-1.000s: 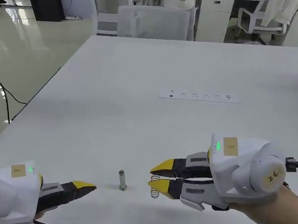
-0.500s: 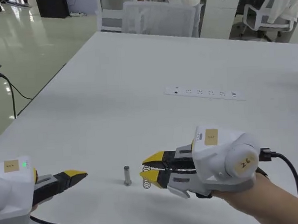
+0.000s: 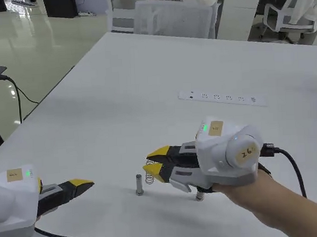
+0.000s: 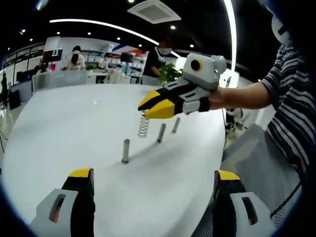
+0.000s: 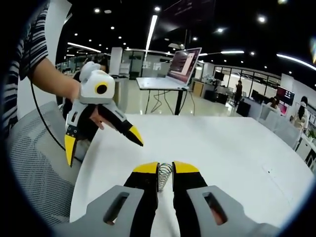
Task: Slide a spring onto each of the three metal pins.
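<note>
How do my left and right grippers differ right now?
The left gripper is wide open and empty; the right gripper is shut on a spring. The right gripper's tips are close to the nearest pin, with the spring hanging beside it; the left gripper sits farther back from that pin. Both have yellow tips and point toward it.
</note>
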Demonstrator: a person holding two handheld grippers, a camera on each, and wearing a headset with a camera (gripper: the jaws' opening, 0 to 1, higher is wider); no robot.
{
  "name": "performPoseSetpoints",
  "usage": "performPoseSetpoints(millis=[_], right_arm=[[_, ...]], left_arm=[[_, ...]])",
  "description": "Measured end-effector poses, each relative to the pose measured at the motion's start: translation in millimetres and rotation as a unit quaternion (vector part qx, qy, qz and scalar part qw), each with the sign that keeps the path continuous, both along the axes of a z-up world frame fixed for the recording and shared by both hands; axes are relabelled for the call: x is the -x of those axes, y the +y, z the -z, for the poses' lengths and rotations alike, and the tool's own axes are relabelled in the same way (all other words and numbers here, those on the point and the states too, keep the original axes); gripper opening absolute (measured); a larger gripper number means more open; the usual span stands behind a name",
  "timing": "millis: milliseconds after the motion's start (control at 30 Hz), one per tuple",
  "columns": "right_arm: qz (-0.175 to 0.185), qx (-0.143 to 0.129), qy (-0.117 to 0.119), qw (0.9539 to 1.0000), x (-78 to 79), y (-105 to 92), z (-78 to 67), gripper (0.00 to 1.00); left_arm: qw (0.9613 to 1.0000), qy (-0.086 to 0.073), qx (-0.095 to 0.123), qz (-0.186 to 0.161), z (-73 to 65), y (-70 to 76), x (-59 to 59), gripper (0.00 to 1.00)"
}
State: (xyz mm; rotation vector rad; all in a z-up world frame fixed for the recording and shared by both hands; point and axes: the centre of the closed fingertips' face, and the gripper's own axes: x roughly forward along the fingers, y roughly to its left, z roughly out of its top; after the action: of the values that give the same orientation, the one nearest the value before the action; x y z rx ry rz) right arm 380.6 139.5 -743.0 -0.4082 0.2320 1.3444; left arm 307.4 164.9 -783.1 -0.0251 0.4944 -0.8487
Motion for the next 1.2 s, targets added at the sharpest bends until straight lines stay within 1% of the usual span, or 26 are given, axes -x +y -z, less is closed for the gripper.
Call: performPoseSetpoints(millis=[100,167,367,467,733,1067,1133,1200], right_arm=[[0.004,-0.005,0.002,1.0,-3.7,1.0,-3.0,0.07],[0.005,-0.005,-0.001,1.0,-5.8,2.5,-5.0,0.07],[-0.003,-0.01,-0.003,0.9999,-8.1,12.2,-13.2,0.07],[-0.008,-0.01,-0.004,0.9999,-8.6,16.9,-14.0,0.07],[-0.019,0.001,-0.004,0.9998,-7.3,24.8,-6.3,0.07],[-0.022,0.019,-0.001,0.9996,-7.9,27.3,8.3,0.07],[-0.023,0.02,0.005,0.9995,-7.4,27.8,11.0,0.07],[-0.022,0.027,0.005,0.9994,-7.7,28.1,15.9,0.07]], left_arm=[[1.0,0.0,0.0,0.0,-0.4,-0.2,0.0,0.98],[1.0,0.0,0.002,0.003,-1.8,-2.4,0.7,0.98],[1.0,0.0,0.002,0.005,-1.7,-5.5,0.5,0.98],[1.0,0.0,0.002,0.007,-2.1,-6.1,1.1,0.98],[1.0,-0.001,0.001,0.004,-3.5,-2.2,-1.2,0.98],[1.0,0.004,-0.002,-0.001,0.3,4.0,-0.2,0.96],[1.0,0.005,-0.001,-0.002,0.7,4.7,0.3,0.96],[1.0,0.006,-0.001,-0.003,1.5,4.5,1.0,0.96]])
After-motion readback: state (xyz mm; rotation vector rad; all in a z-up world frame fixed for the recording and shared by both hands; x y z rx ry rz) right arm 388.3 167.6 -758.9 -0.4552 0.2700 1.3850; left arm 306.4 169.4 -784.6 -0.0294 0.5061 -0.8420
